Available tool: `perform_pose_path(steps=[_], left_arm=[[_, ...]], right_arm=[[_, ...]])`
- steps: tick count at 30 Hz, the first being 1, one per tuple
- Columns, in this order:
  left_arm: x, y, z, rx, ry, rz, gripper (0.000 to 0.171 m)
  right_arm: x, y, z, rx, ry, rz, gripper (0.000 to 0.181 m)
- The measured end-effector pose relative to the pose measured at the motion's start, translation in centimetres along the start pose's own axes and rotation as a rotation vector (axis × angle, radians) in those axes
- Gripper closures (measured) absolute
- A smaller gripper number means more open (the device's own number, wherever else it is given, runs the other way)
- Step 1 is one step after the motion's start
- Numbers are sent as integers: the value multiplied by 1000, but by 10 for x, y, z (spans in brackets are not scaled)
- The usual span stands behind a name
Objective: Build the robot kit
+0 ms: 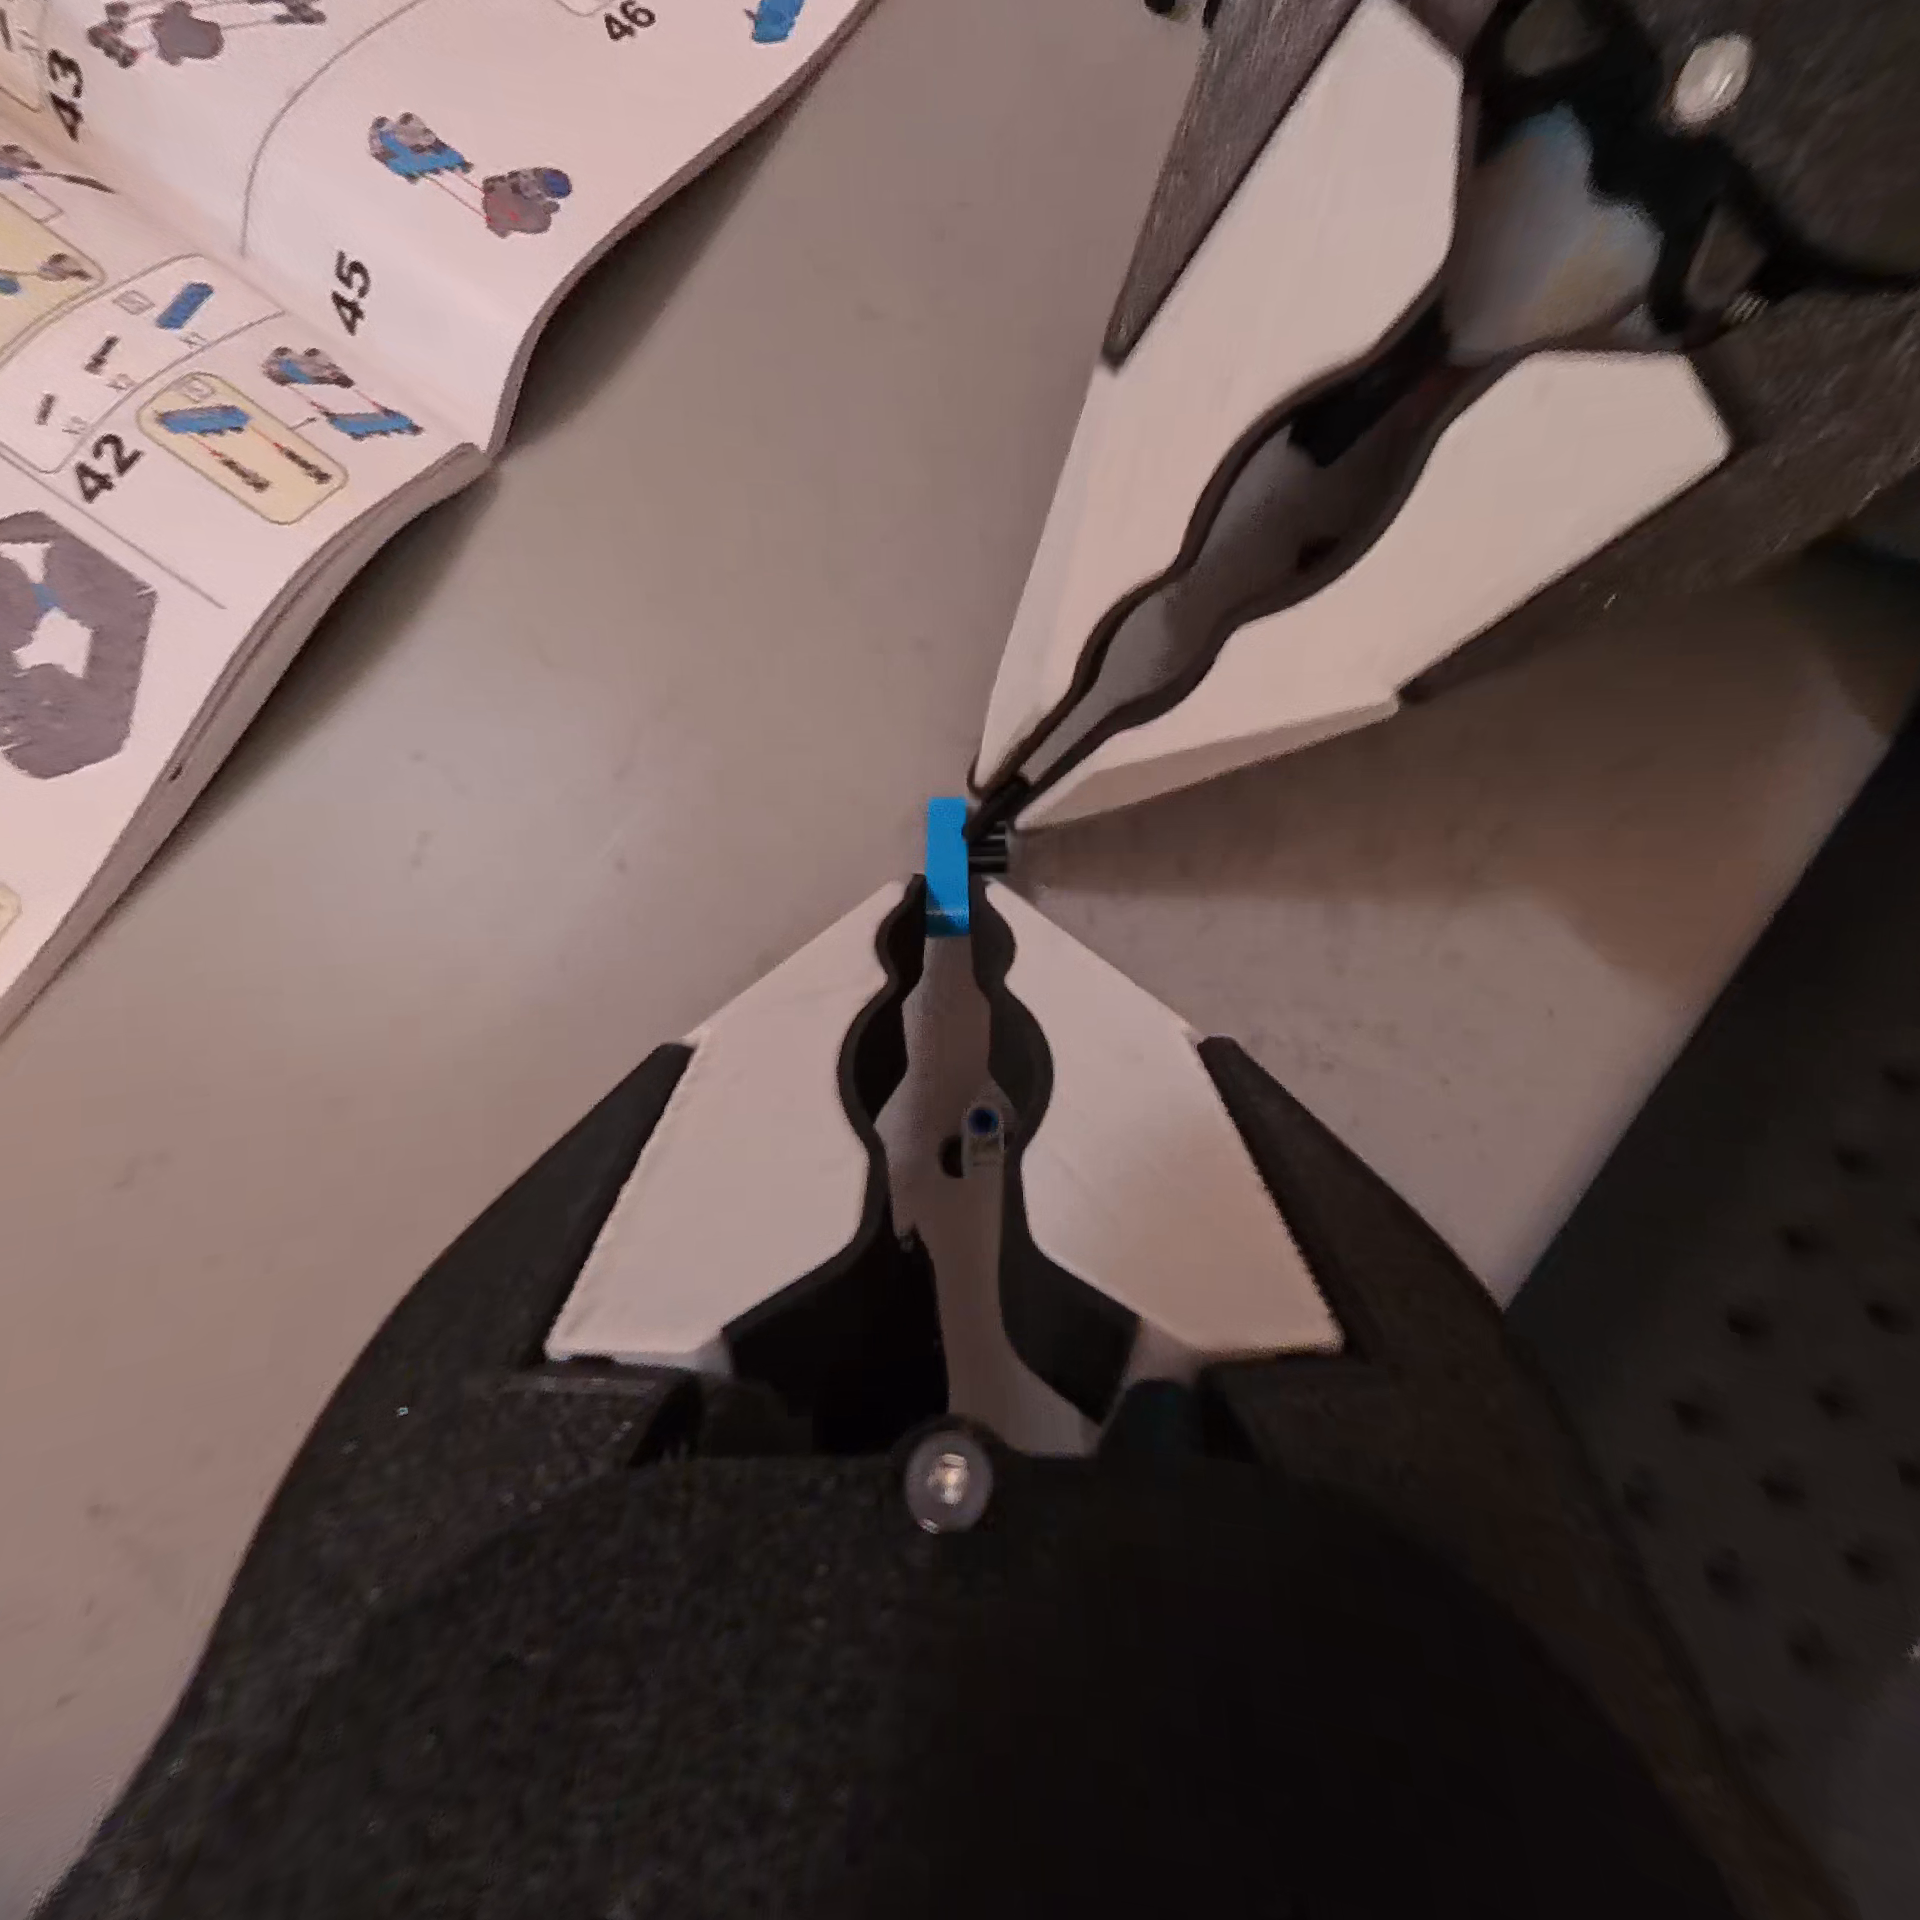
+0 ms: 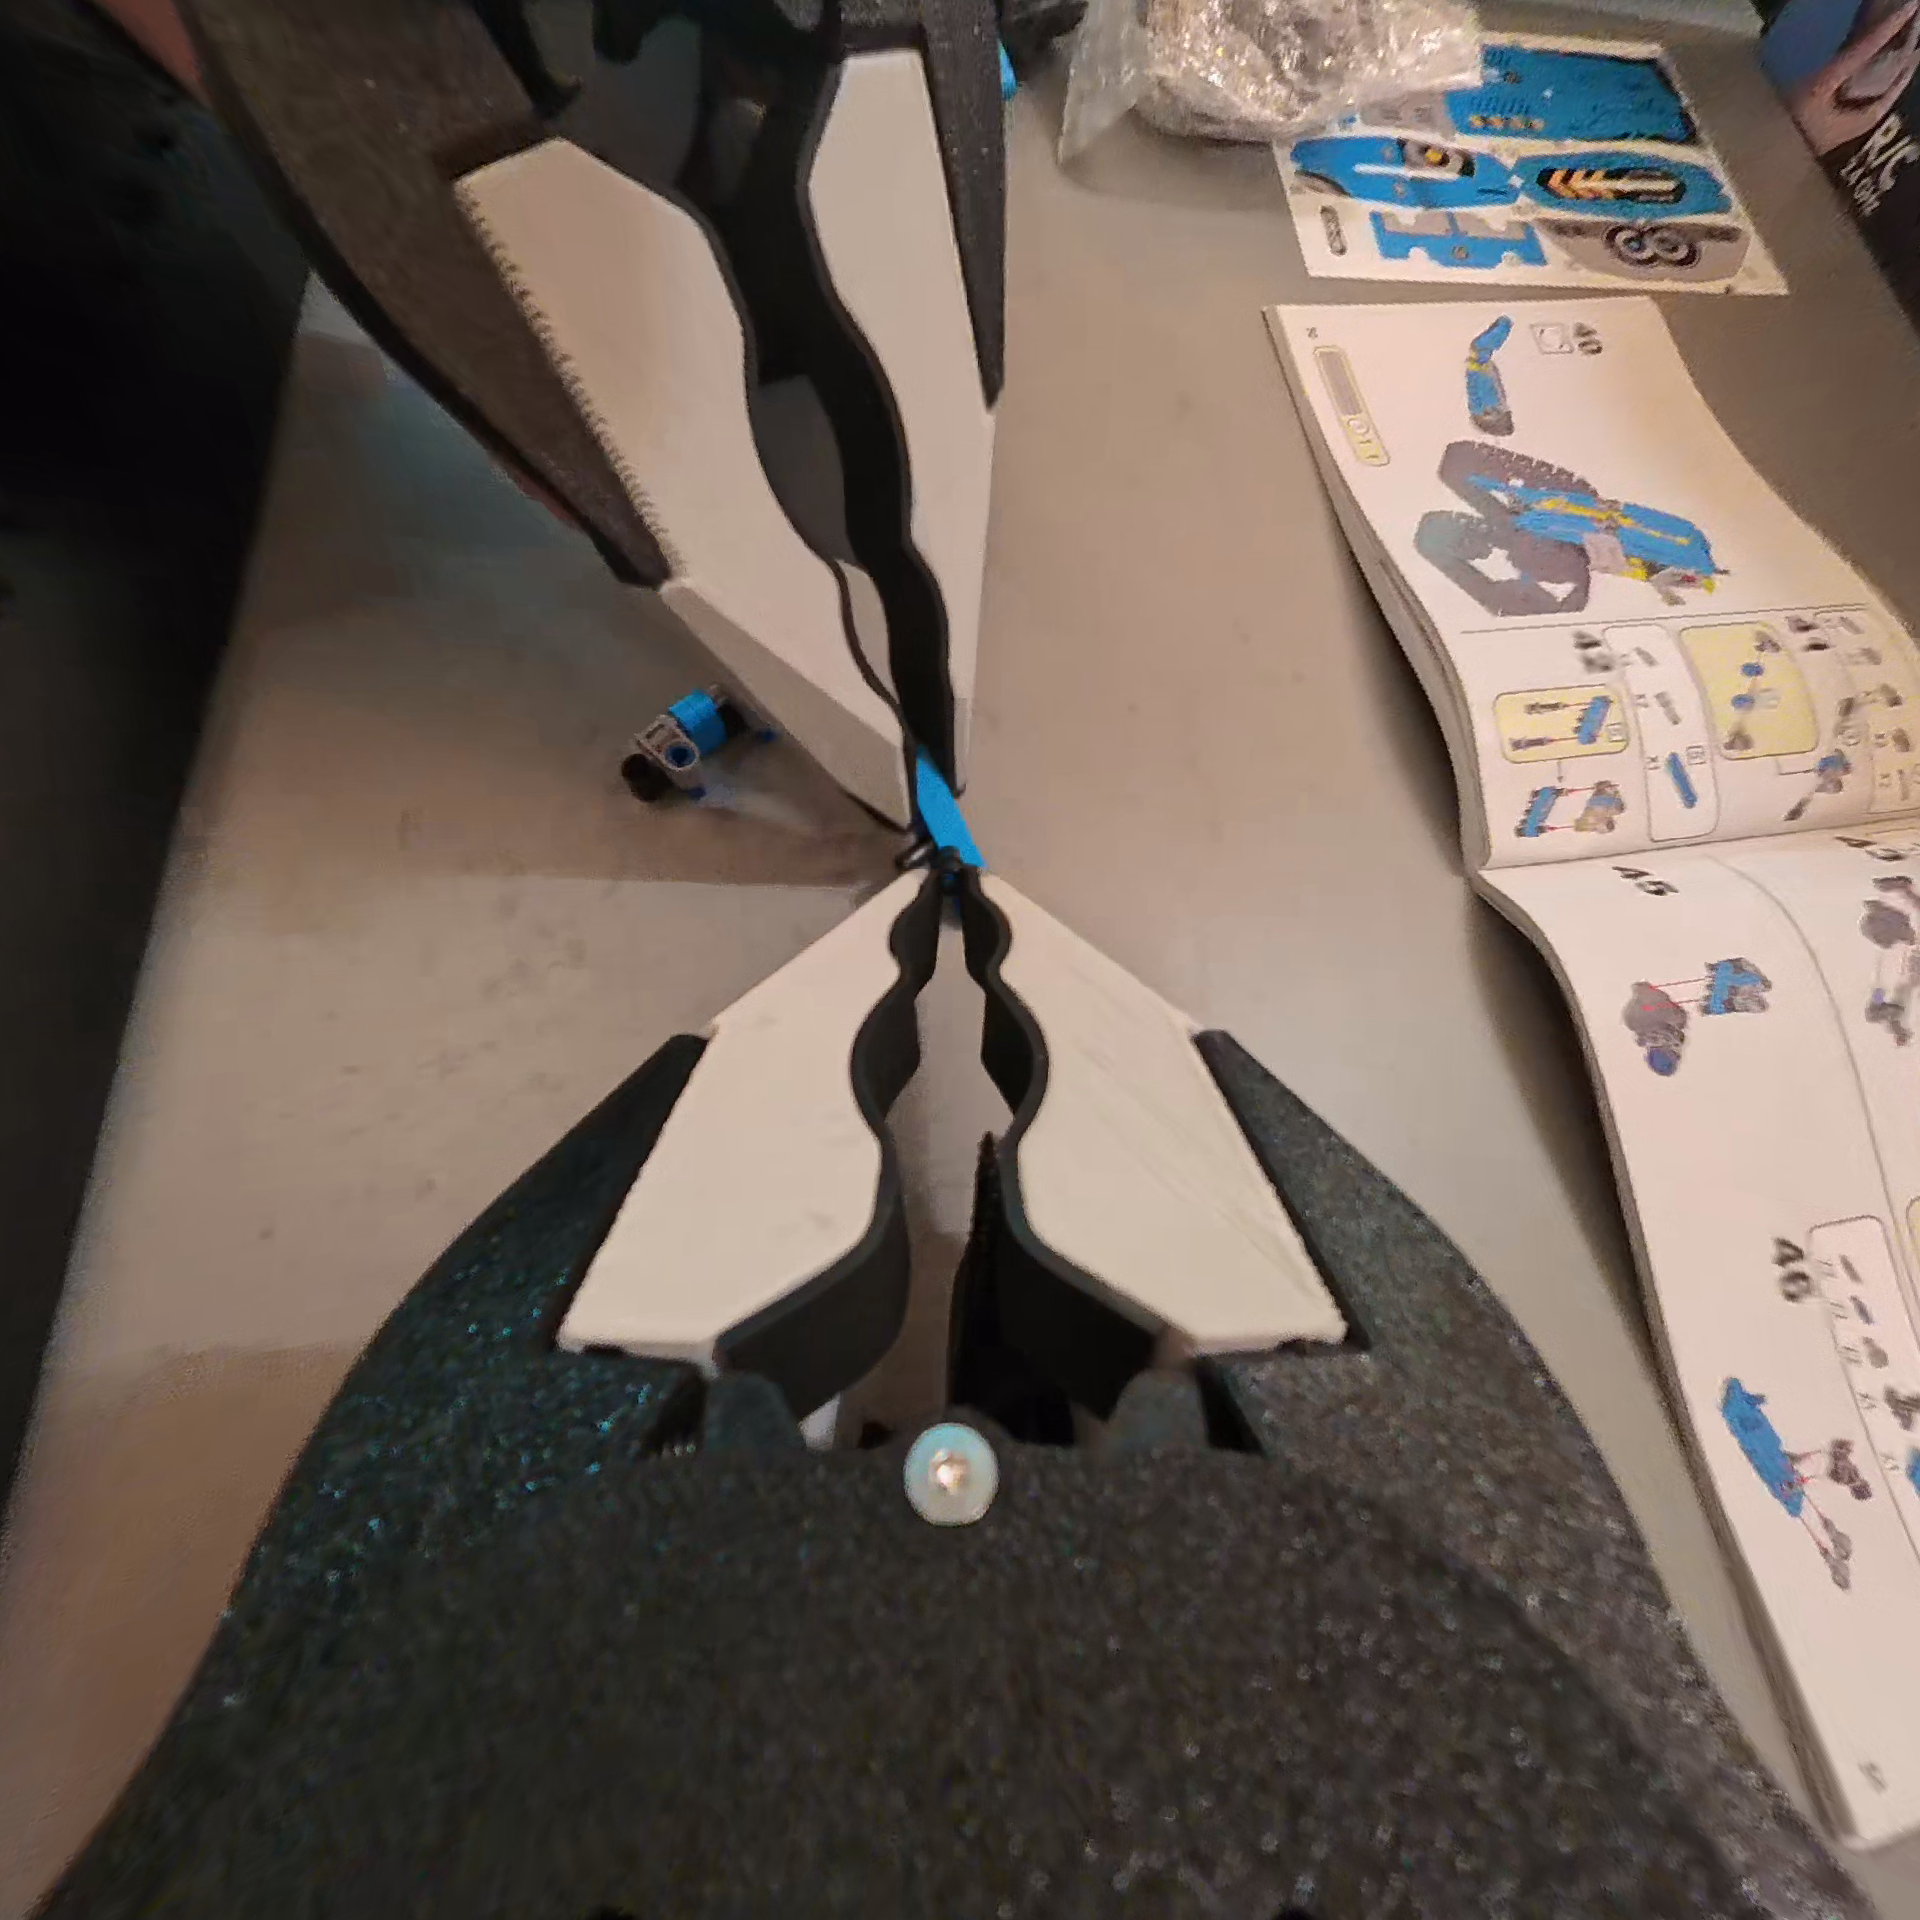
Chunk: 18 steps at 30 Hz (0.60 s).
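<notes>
The grey bench (image 2: 1143,623) carries everything, and the largest thing on it is an open instruction booklet (image 2: 1662,935) lying to the right in the right wrist view, with a blue-printed sticker sheet (image 2: 1507,177) and a crinkled clear bag (image 2: 1278,52) beyond it at the far edge. Above the bare middle of the bench the two tools meet tip to tip. The left gripper (image 1: 951,914) has its fingers pinched on one end of a small blue beam (image 1: 947,862), which stands up out of the tips. The right gripper (image 2: 951,883) has its fingers pressed together on a tiny black pin (image 1: 989,837) that touches the side of the beam — whether the pin has entered a hole cannot be told. On the bench behind the left gripper, to the left in the right wrist view, sits a small blue-and-grey assembly (image 2: 686,743), apart from both tools. The likely trouble lies in the thin grips: only the very tips hold each piece, so a sideways push could twist the beam out of the pinch, or pop the pin loose onto the bench — and a pin that small would be hard to recover.
</notes>
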State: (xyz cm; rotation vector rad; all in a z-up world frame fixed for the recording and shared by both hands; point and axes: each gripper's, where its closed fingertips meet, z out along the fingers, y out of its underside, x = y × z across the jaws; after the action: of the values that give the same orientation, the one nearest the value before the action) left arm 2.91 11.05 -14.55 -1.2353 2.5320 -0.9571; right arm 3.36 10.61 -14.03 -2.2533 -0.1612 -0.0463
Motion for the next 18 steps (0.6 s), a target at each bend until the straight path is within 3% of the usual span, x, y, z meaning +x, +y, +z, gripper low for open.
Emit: perform_pose_path(steps=[6,9,13,18], left_arm=[[-5,-26,-14,186,73,-118,171],[-7,-19,-23,134,72,-78,170],[-22,-6,-18,69,-72,69,158],[-15,9,-2,9,12,19,160]], right_arm=[[-4,8,7,-43,-28,22,178],[3,4,-3,-21,-4,30,178],[12,3,-16,8,15,69,177],[7,18,-4,-73,4,48,177]])
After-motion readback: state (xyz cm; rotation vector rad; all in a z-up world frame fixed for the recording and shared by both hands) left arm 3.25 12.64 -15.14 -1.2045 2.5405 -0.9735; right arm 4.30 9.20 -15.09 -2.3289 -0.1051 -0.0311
